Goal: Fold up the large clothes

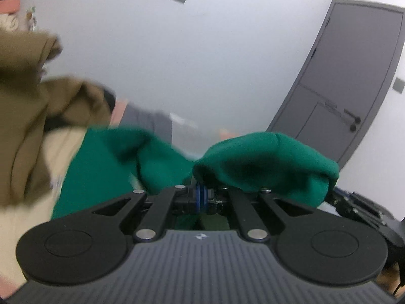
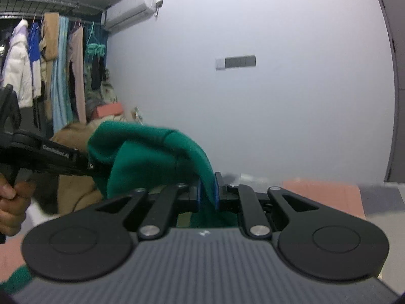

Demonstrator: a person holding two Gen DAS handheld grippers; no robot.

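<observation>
Both grippers pinch the same green garment (image 2: 152,157), held up off any surface. Right gripper (image 2: 207,190): blue pads pressed together on a fold of the green cloth, which runs down between them. Left gripper (image 1: 201,190): pads clamped nearly flush, cloth bunched over the tips and draped to either side, so it looks pinched on a thin edge or corner. In the right wrist view the left gripper shows at the left edge, held in the person's hand (image 2: 10,202), its nose buried in the same cloth. My read: two grips on one edge, lifted to let the garment hang and spread before laying it flat for a fold; fold itself not yet started. Cloth between the grips is slack and bunched, so the hands likely need to part to tension that edge. Around: a brown garment (image 1: 30,116) just beside the green one at the left, overlapping it in view, so it could get dragged or caught if the green one swings that way. Pale surface (image 1: 30,215) under it; I can't tell if it's a bed or a table. Grey door (image 1: 354,76) at the right, wall switches (image 2: 235,62) ahead, clothes rack (image 2: 50,63) and air conditioner (image 2: 131,10) at the far left, all well apart from the work. Left view is blurred, so fine detail there is unreliable.
</observation>
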